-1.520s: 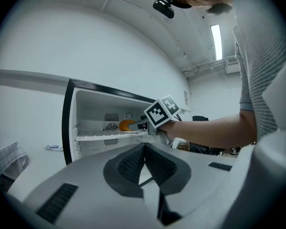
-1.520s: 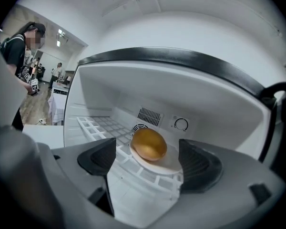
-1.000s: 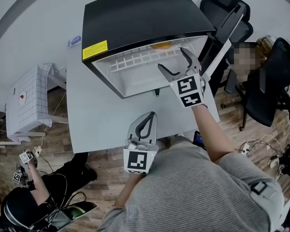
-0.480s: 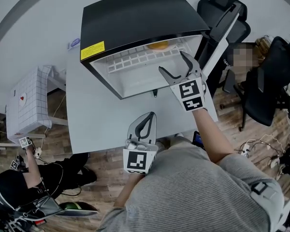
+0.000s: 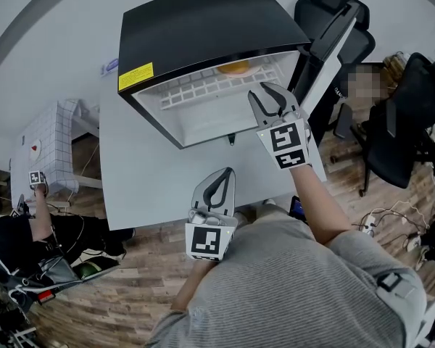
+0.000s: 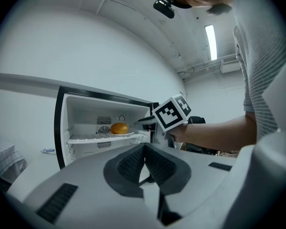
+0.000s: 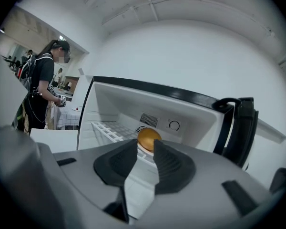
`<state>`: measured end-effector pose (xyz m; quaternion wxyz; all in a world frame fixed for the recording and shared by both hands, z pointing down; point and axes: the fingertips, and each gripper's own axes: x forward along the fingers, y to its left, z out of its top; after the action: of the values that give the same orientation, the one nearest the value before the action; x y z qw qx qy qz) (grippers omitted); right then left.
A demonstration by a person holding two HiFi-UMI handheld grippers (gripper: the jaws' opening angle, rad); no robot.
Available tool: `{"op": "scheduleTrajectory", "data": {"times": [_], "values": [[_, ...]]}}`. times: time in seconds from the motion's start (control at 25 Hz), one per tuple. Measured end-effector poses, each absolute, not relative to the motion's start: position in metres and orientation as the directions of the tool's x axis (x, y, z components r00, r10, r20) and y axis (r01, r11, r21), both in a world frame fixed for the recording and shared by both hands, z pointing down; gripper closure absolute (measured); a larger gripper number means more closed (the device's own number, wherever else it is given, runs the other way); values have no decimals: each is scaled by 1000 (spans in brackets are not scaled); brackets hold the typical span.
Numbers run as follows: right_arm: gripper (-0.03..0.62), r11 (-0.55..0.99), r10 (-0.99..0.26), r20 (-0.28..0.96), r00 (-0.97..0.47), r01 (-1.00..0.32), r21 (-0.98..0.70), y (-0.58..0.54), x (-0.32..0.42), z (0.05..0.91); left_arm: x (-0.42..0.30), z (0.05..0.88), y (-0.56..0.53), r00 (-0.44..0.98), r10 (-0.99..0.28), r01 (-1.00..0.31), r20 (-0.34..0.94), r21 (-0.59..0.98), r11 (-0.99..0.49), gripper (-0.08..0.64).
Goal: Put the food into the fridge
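A small black fridge stands on the white table with its door swung open to the right. An orange-brown bun rests on a plate on the white wire shelf at the back. My right gripper hovers in front of the opening, level with the shelf. Its jaws have just been closing to a narrow gap, with nothing between them and the bun well beyond. My left gripper is shut and empty near the table's front edge.
Black office chairs stand right of the table behind the open door. A small table with a checkered cloth is at the left. A person with marker cubes crouches at the lower left on the wooden floor.
The right gripper's jaws went from wide open to a narrow gap in front of the fridge opening, with nothing in them. The left gripper stayed put. The person on the floor moved left.
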<state>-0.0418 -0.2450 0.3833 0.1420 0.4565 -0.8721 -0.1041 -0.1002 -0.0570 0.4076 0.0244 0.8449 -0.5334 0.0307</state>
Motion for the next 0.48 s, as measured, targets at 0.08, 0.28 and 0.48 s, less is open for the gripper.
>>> {"op": "scheduleTrajectory", "data": {"times": [0.08, 0.28, 0.48], "values": [[529, 561, -826, 144, -546, -766, 314, -244, -41, 381, -100, 407, -56, 425, -903, -905, 72, 10, -425, 549], [558, 579, -812, 146, -565, -751, 318, -241, -42, 380, -99, 409, -56, 424, -902, -905, 85, 0, -426, 549], [578, 598, -798, 151, -584, -736, 317, -237, -42, 384, -96, 406, -60, 422, -904, -906, 69, 9, -422, 549]]}}
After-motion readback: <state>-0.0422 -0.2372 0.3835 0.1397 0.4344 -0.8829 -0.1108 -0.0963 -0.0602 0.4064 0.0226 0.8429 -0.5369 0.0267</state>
